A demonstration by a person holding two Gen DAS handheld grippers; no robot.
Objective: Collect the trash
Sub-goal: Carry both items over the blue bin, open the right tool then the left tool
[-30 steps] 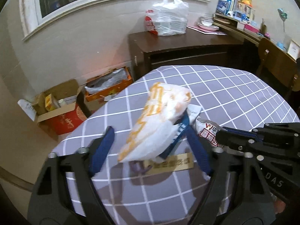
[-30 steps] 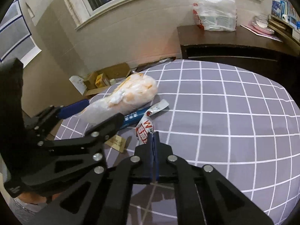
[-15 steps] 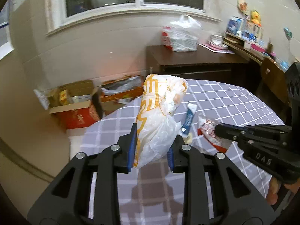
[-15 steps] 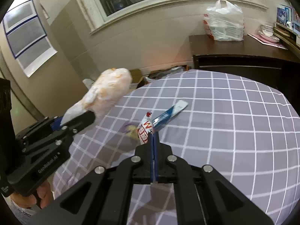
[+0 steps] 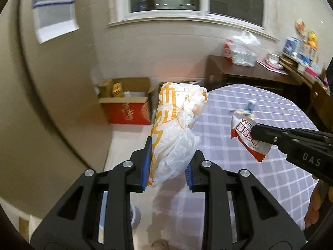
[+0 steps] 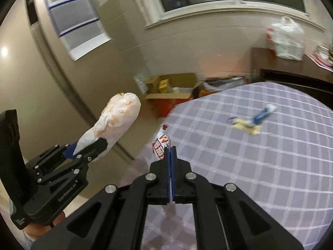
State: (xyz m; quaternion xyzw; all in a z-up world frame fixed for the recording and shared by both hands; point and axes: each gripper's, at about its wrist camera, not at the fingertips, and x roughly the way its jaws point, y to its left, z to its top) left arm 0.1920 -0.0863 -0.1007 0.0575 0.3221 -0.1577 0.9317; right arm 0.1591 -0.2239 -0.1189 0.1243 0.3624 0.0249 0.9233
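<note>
Trash in two pieces is held off the table (image 6: 270,166), which wears a grey-purple checked cloth. Largest is a white plastic bag (image 5: 174,133) with orange print, clamped between the blue pads of the left gripper (image 5: 167,166), left of the table edge above the floor. A red-and-white snack wrapper (image 5: 247,138) with a red "W" is pinched in the right gripper (image 6: 171,152), jaws nearly together. Two more scraps lie far right on the cloth: a blue wrapper (image 6: 263,114) and yellowish paper (image 6: 247,126). "DAS" and "GenRobot.AI" mark the grippers.
</note>
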